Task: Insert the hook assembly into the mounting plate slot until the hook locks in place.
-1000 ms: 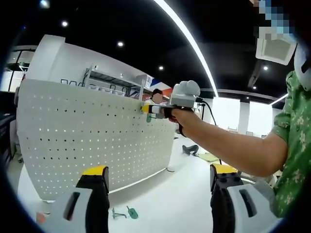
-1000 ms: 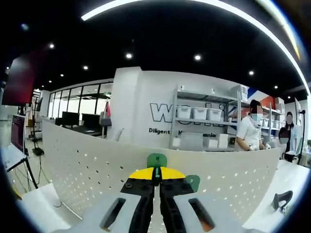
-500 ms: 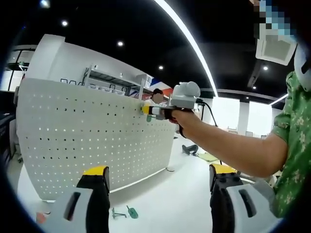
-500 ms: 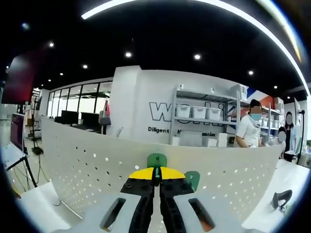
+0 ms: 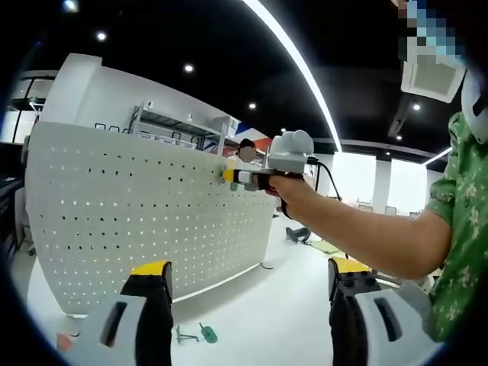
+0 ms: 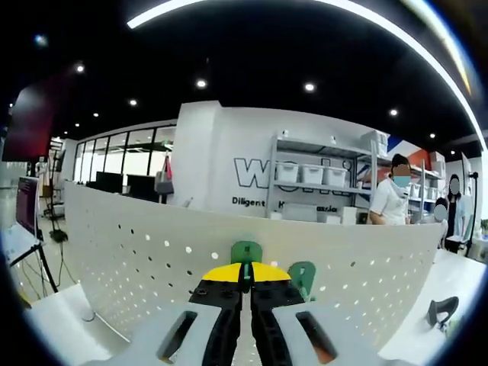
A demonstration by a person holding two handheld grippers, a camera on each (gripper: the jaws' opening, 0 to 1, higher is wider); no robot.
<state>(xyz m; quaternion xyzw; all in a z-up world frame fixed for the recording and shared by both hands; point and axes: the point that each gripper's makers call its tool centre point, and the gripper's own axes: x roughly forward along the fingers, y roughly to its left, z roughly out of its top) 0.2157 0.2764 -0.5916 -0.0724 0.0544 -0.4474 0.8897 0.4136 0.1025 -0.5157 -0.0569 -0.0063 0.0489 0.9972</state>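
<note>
The white perforated mounting plate (image 5: 130, 221) stands upright on the table. In the left gripper view, a person's hand holds my right gripper (image 5: 229, 174) against the plate's top edge. In the right gripper view, my right gripper (image 6: 245, 276) is shut on a green hook assembly (image 6: 246, 251) right at the plate (image 6: 130, 259); a second green tab (image 6: 303, 274) shows just right of the jaws. My left gripper (image 5: 250, 268) hangs back from the plate, jaws wide apart, nothing between them. Two spare green hooks (image 5: 206, 333) lie on the table below.
A small orange piece (image 5: 65, 341) lies on the table at the plate's near corner. A black object (image 6: 440, 313) rests on the table to the right. Behind the plate stand shelves with bins (image 6: 313, 179) and people (image 6: 390, 204). The person's arm (image 5: 358, 229) crosses the left gripper view.
In the right gripper view the plate's top edge sits a little higher and the green tab has risen slightly, so the right gripper has shifted a touch against the plate. The left gripper is still.
</note>
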